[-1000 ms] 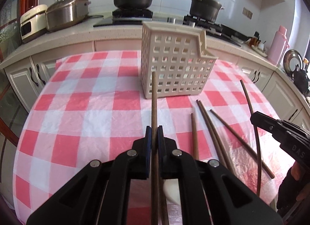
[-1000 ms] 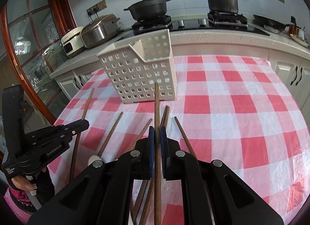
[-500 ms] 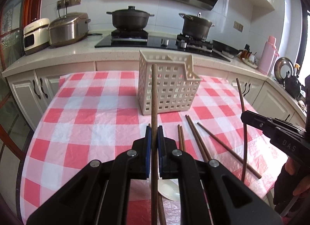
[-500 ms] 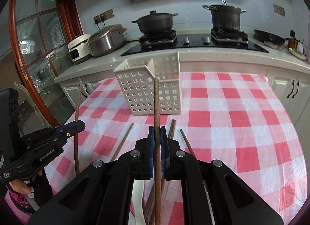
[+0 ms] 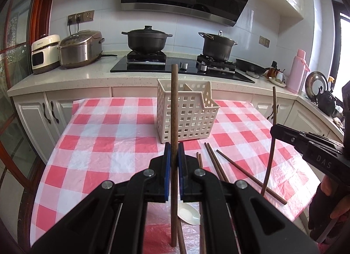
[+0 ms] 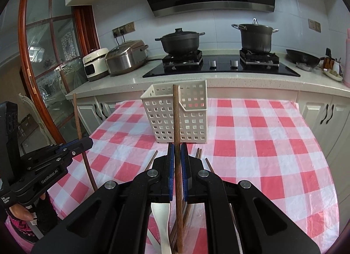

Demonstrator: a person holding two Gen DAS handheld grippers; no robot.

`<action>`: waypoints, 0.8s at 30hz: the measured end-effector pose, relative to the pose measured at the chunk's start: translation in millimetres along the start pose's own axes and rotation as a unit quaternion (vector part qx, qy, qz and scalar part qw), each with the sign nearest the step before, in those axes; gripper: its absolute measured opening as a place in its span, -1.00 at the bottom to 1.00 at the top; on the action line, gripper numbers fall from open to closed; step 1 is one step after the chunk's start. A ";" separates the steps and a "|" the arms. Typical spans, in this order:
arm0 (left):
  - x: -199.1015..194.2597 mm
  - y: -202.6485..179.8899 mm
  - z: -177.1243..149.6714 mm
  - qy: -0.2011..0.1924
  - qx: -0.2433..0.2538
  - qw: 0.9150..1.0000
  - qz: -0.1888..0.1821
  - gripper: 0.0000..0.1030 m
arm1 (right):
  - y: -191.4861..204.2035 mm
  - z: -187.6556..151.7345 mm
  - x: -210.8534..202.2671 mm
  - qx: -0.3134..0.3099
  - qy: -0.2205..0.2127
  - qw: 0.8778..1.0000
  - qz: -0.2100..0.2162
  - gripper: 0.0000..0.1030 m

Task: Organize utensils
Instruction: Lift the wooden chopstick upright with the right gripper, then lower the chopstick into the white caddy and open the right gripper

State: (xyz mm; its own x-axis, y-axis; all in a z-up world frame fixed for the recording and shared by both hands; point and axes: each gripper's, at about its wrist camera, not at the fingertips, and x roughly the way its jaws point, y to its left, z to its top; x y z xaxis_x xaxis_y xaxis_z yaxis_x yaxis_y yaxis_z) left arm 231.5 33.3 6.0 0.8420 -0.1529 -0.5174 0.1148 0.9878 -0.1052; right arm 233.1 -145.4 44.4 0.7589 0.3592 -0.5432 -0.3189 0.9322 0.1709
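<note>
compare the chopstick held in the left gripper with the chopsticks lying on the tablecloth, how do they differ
The chopstick in the left gripper stands nearly upright; the loose chopsticks lie flat.
The held chopstick is clamped between blue-padded fingers, clear of the cloth; the loose ones rest on the checked tablecloth, ungripped.
It is alone; they lie scattered together.
All are dark brown, slender sticks.

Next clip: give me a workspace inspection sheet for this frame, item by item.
Surface: table under red-and-white checked cloth.
Job's things: white slotted basket upright; loose chopsticks lying before it; white spoon at the near edge.
Clutter: nothing seen.
Grippers: left tool shut on a chopstick; right tool shut on another chopstick.
Cables: plugs at the wall sockets.
Surroundings: hob with two pots, rice cooker, pink flask.
</note>
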 end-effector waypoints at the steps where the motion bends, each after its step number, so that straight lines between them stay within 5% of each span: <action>1: -2.1 -0.2 0.0 -0.002 0.001 1.000 0.000 -0.88 | 0.8 0.2 -2.6 0.000 -0.003 1.000 0.000 -0.84; 13: -25.4 -8.4 1.3 -0.029 0.014 0.999 0.002 -0.88 | 15.8 6.7 -23.4 -0.015 -0.035 0.999 -0.006 -0.84; 24: -26.4 -9.7 34.7 -0.063 0.027 0.998 0.011 -0.88 | 20.0 33.5 -19.0 -0.032 -0.064 0.997 -0.018 -0.84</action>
State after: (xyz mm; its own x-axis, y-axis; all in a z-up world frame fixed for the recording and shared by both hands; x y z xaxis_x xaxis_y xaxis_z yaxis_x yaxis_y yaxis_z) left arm 226.4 28.8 50.1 0.9038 -0.1292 -0.4080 0.1204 0.9916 -0.0472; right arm 231.4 -132.1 85.7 0.8359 0.3316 -0.4374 -0.3223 0.9416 0.0979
